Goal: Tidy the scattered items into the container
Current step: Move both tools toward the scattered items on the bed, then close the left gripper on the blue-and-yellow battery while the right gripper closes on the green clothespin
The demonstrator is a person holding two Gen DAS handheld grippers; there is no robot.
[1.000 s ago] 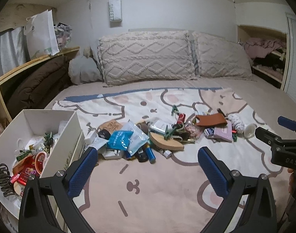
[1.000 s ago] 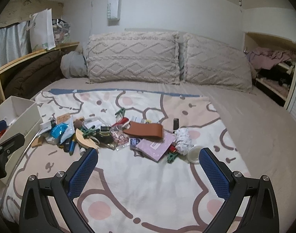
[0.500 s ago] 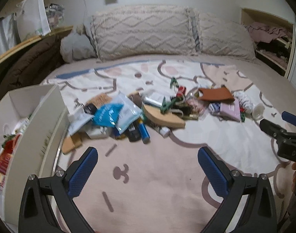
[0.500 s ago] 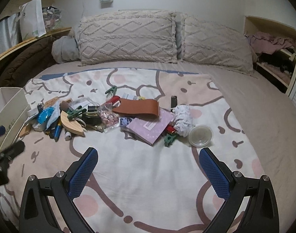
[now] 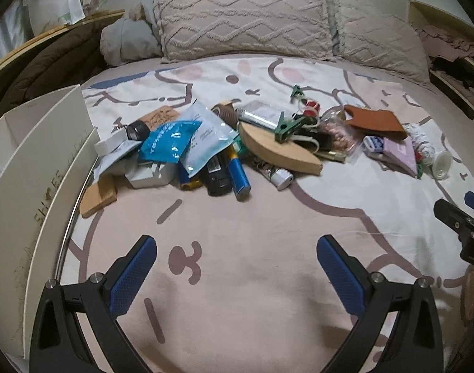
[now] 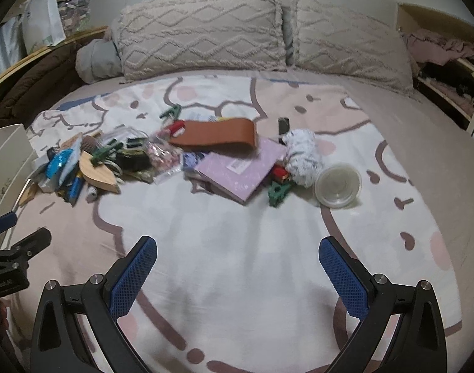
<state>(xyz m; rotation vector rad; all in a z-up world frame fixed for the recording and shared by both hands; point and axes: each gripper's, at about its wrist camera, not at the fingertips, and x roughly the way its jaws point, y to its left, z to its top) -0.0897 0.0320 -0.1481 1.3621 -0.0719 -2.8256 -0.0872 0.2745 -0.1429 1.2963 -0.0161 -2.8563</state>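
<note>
**Both grippers spread wide and empty above the bed**

The left gripper, blue-padded fingers far apart, holds nothing at the bottom of its frame over the pink cartoon-print blanket. The right gripper is equally wide and empty. The white cardboard shoe box stands at the left edge. Mid-frame lies the clutter: a blue foil packet, a tan wooden wedge, a brown leather pouch, a lilac booklet, and a clear plastic lid to the right.
</note>
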